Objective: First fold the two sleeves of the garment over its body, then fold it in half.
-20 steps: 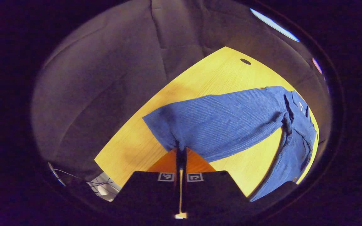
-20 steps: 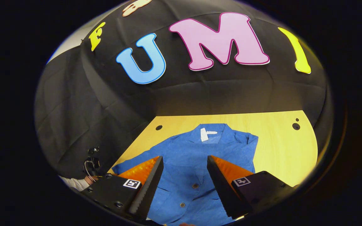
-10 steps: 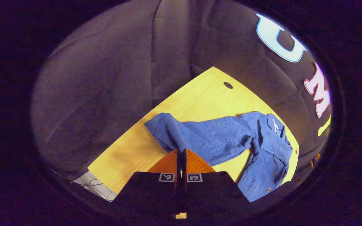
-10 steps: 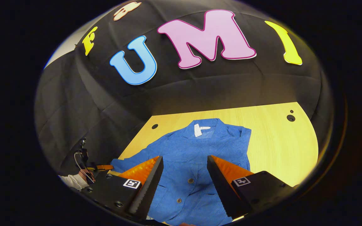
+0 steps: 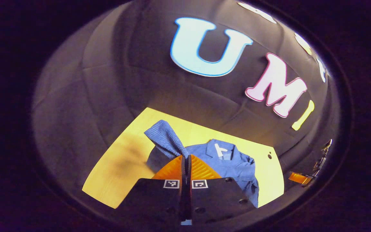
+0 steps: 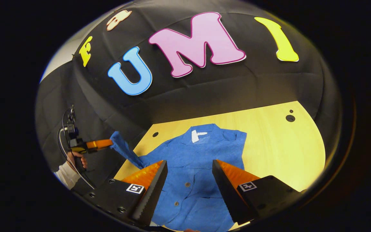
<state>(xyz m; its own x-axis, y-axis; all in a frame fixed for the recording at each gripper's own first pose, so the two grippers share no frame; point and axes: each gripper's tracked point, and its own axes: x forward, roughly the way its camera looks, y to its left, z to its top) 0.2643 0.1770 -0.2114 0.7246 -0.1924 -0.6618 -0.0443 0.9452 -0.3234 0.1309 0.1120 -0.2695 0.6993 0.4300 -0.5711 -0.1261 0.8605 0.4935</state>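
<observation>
At the far left of the right gripper view, a hand [image 6: 76, 158] holds the left gripper [image 6: 108, 142] raised off the table edge, its fingers clamped on the cuff end of the blue sleeve [image 6: 122, 149]. The sleeve hangs in a taut slant from that grip down to the jacket's shoulder, which suggests it is lifted clear so that it can be carried over the body for a sleeve fold. In the left gripper view the same gripper [image 5: 185, 157] shows its fingers pressed together on the cloth, the cuff [image 5: 164, 137] standing up just beyond them.

The blue jacket [image 6: 192, 174] lies buttoned-side up on the wooden table [image 6: 282, 145], collar toward the far edge. Over its near half hovers the right gripper [image 6: 188, 166], fingers well apart and holding nothing, probably waiting its turn.

The jacket's hem and near edge are cut off behind the right gripper's body. The right-hand sleeve cannot be made out; whether it is already folded under or over the body is unclear.
</observation>
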